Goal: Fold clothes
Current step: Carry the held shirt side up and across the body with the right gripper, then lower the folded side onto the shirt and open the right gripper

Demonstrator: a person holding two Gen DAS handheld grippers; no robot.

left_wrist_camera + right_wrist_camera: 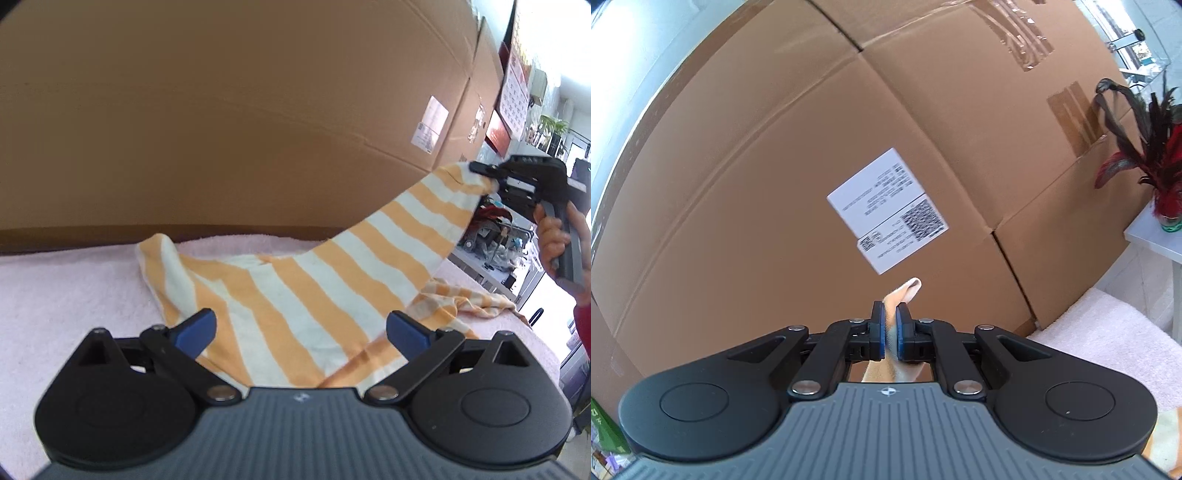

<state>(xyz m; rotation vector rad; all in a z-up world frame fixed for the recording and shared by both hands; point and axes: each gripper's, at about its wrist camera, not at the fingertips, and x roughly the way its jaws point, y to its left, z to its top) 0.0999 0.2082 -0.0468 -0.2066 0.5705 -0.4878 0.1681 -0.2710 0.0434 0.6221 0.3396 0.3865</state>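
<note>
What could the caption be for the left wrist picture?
Open left claw hovers over an orange-and-white striped cloth while the right claw lifts one corner.

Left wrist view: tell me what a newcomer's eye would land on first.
The orange-and-white striped cloth stands out, spread on the pink towel and rising to the upper right. There the right gripper is shut on its corner, lifting it in front of the big cardboard box. Nearest the camera, the left gripper hangs open over the cloth.
</note>
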